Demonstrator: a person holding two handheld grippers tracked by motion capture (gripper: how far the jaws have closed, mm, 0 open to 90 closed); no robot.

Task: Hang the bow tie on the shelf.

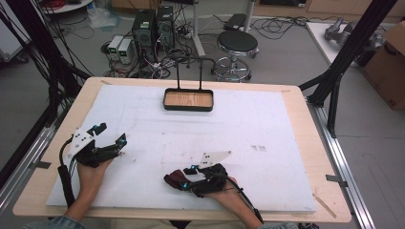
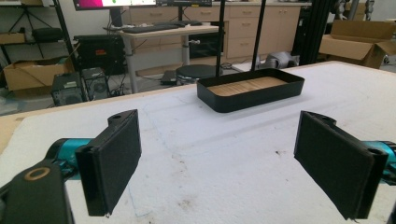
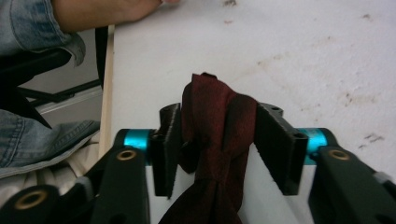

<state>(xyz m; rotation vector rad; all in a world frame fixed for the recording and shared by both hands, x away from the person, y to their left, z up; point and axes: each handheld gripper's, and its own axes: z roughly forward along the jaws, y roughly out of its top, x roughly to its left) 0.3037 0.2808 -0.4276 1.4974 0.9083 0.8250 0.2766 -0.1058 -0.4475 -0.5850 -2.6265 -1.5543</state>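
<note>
Dark red cloth (image 3: 215,140) lengthwise between right gripper (image 3: 219,149) jaws

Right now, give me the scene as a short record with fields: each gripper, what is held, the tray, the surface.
right gripper: jaws closed on the dark red cloth, pads pressing its bunched folds
cloth: gathered into a knot-like bundle, near the table's front edge
left gripper: jaws wide open, nothing between them, low over the white mat
tray: black, wooden floor, far side of the mat, nothing in it, tall wire handle
apart: cloth and tray are far from each other
</note>
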